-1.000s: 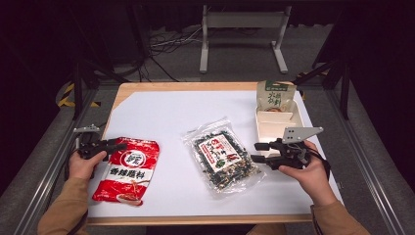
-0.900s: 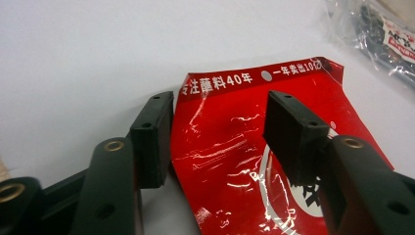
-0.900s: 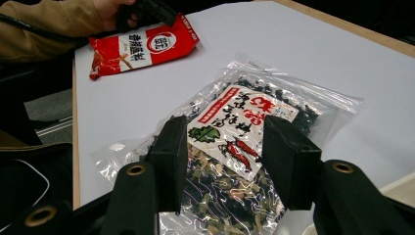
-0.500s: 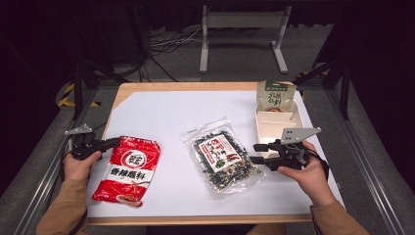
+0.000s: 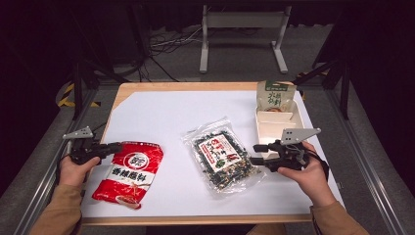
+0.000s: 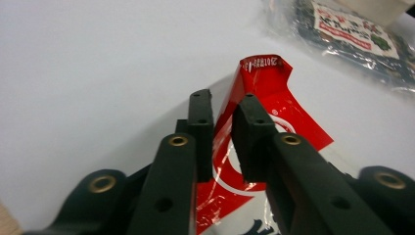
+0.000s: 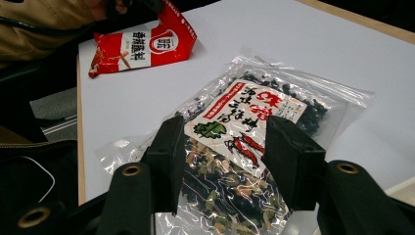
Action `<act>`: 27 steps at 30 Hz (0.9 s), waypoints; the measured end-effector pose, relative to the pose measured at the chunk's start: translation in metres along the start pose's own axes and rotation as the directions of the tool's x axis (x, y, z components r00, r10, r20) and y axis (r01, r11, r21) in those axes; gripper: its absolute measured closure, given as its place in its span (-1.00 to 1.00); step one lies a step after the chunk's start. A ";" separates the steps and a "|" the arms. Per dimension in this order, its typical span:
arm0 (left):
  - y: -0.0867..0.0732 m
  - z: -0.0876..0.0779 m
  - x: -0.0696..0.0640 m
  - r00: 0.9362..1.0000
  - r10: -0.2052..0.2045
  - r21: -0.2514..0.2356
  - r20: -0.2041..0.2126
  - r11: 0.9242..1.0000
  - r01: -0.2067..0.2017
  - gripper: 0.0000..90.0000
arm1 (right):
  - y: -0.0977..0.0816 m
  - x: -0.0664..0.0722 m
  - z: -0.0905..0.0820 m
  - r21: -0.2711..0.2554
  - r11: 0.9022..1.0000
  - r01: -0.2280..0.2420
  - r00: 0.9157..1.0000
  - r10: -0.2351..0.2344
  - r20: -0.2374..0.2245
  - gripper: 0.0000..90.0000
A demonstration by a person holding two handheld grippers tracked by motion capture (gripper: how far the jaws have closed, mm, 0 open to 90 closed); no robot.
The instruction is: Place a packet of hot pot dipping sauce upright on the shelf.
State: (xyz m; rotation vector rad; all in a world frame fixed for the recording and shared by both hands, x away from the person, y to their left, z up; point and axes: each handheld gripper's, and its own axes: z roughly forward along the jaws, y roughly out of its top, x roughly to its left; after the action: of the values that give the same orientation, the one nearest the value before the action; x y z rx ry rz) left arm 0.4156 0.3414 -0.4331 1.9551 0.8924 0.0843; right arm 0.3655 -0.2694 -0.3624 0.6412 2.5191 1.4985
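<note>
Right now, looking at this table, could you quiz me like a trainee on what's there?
1. Fill in: the red bag has one ____ lifted off the table.
2. What stands at the far end of the white tray? A red bag, B green pouch, C clear bag.
3. True or false: the right gripper is clamped on the clear bag.
Key: 1 corner; 2 B; 3 false, its jaws stand open.
</note>
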 end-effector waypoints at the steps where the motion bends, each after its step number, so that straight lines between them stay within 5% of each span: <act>1: 0.000 0.001 -0.002 1.000 0.006 0.009 -0.001 1.000 -0.006 0.63 | 0.000 0.000 0.000 0.001 1.000 -0.001 1.000 0.001 -0.001 0.10; 11: -0.003 0.015 -0.007 0.999 0.035 0.094 0.007 0.995 -0.035 0.55 | 0.000 0.001 0.000 0.001 1.000 0.002 1.000 -0.002 -0.004 0.08; 15: -0.005 0.024 -0.007 0.998 0.055 0.162 -0.023 0.985 -0.050 0.61 | -0.001 0.001 0.001 0.001 1.000 0.000 1.000 0.000 -0.006 0.08; 27: -0.001 0.020 -0.005 0.999 0.036 0.126 -0.026 0.991 -0.033 0.94 | -0.001 0.001 0.002 0.001 1.000 0.001 1.000 -0.001 -0.009 0.09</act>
State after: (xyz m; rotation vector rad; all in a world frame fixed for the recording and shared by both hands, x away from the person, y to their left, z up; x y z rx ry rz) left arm 0.4196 0.3241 -0.4434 2.0915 0.9008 0.0773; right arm 0.3650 -0.2678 -0.3644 0.6345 2.5266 1.5026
